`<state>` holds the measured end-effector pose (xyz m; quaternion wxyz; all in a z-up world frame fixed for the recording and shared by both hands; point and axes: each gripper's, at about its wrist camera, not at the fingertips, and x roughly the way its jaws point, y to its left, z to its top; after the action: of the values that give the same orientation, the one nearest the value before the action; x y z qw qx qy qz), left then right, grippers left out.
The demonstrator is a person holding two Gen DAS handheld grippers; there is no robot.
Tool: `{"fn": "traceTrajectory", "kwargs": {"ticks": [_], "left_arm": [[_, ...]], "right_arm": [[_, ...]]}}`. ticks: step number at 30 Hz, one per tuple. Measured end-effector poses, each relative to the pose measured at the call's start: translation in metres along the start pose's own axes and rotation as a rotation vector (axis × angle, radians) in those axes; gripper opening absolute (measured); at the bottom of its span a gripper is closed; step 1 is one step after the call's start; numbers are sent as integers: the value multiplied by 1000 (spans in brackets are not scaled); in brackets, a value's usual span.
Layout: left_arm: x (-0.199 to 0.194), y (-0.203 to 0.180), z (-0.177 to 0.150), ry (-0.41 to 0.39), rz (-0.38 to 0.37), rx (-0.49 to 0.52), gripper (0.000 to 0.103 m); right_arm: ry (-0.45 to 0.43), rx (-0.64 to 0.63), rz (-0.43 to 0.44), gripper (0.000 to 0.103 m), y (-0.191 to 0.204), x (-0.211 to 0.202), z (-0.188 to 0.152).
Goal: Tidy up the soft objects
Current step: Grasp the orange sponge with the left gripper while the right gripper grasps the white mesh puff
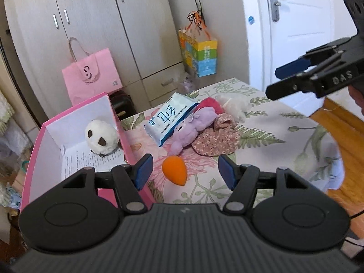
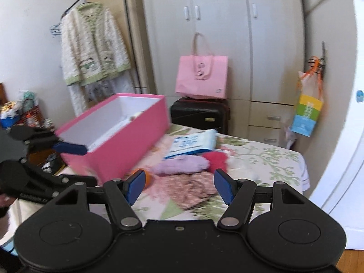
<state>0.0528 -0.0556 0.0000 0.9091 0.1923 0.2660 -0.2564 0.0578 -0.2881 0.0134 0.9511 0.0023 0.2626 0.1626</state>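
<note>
- Box (image 1: 75, 122) at the left edge of the table (image 1: 284, 141); panda plush (image 1: 102, 138) inside, on a printed sheet (image 1: 91, 161)
- Just right of the box, a sponge (image 1: 175, 170) nearest the camera; behind it a rabbit plush (image 1: 193, 127), touching a floral cloth (image 1: 216, 136) on its right
- Wipes pack (image 1: 168, 118) behind the rabbit plush, overlapped by it; fluffy plush (image 1: 234, 104) farther right
- Behind the table, a suitcase (image 2: 200, 113) with a paper bag (image 2: 202, 77) on top; wardrobe (image 2: 227, 34) at the back; gift bag (image 2: 307, 113) hanging to its right
</note>
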Motion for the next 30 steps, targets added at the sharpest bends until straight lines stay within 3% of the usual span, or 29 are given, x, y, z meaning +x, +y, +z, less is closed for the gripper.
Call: {"fn": "traceTrajectory", "kwargs": {"ticks": [9, 15, 19, 28, 30], "left_arm": [[63, -27, -12, 37, 118, -39, 62], [95, -34, -14, 51, 190, -95, 61], [109, -39, -20, 33, 302, -83, 61], [130, -43, -28, 68, 379, -112, 59], [133, -41, -30, 55, 392, -134, 58]], "right_arm": [[-70, -4, -141, 71, -42, 51, -23], [-66, 45, -153, 71, -68, 92, -30], [-41, 83, -154, 71, -81, 116, -34], [27, 168, -117, 70, -100, 139, -42], [37, 191, -103, 53, -103, 141, -45]]}}
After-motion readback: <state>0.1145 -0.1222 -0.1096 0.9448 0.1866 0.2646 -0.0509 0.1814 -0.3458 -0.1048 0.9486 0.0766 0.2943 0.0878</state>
